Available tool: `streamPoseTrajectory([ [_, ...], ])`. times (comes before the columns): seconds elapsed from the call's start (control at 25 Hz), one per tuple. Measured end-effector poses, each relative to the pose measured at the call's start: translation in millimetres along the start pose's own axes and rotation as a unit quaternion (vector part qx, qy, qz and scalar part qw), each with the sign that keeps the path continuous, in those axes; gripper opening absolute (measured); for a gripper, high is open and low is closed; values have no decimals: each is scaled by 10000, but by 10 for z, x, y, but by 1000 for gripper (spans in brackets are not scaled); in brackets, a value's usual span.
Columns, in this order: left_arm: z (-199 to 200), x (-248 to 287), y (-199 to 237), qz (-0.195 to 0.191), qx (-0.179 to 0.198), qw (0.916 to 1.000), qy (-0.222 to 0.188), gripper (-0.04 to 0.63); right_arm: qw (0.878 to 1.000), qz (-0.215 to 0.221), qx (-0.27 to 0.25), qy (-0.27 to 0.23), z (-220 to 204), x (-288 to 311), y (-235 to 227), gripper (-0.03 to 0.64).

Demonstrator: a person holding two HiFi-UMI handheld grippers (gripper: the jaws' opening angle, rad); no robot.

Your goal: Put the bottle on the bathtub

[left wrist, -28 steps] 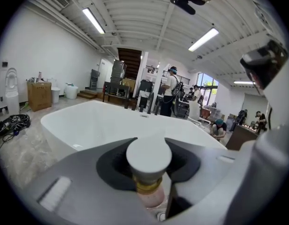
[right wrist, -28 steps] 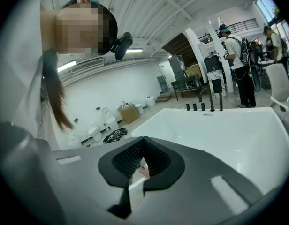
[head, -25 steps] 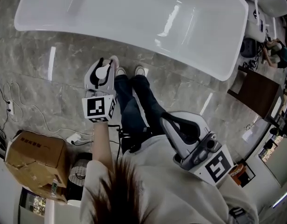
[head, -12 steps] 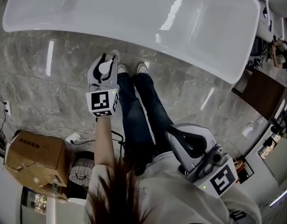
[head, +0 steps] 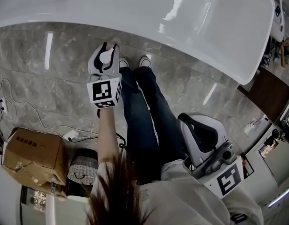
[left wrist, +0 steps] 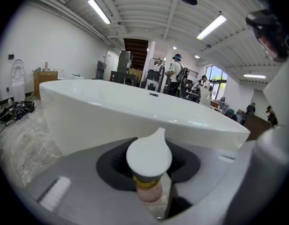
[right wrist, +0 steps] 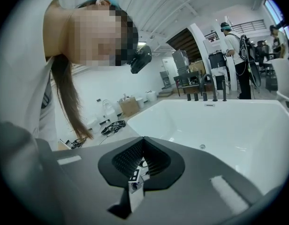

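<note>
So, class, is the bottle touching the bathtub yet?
Apart. The head view shows the bottle, held in the left gripper's jaws, over the floor, with bare floor between it and the bathtub.

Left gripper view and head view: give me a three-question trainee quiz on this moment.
1. What does the left gripper hold? A: a white-capped bottle. B: a sponge. C: nothing.
2. True or false: the bottle already stands on the bathtub.
3. Fill in: the right gripper has its jaws ___, with nothing between them.
Key: 1 A; 2 false; 3 together.
</note>
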State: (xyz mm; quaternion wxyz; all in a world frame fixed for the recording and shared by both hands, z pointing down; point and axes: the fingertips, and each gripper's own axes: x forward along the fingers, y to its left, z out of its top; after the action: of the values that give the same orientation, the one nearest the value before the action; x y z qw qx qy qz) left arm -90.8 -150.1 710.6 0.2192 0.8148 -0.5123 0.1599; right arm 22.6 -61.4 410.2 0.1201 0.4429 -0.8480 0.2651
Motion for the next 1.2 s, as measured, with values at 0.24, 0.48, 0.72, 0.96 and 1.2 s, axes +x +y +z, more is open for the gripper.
streamPoseTrajectory([
  [0.24, -398, 212, 58, 73, -106, 9999, 45, 178, 9999, 113, 75, 46, -342, 125, -79, -3],
  [0.48, -874, 440, 83, 56, -215, 9996, 145, 178, 9999, 53, 74, 52, -680, 294, -295, -3],
  [0.72, -1299, 730, 135, 66, -161, 9993, 326, 178, 10000, -66, 50, 8, -874, 439, -481, -4],
  [0.96, -1837, 999, 171, 61, 64, 9975, 696, 178, 9998, -201, 56, 39, -1055, 495, -559, -3],
  [1.2, -2179, 1249, 206, 84, 49, 9948, 1012, 178, 9994, -339, 35, 11, -1156, 556, -646, -3],
])
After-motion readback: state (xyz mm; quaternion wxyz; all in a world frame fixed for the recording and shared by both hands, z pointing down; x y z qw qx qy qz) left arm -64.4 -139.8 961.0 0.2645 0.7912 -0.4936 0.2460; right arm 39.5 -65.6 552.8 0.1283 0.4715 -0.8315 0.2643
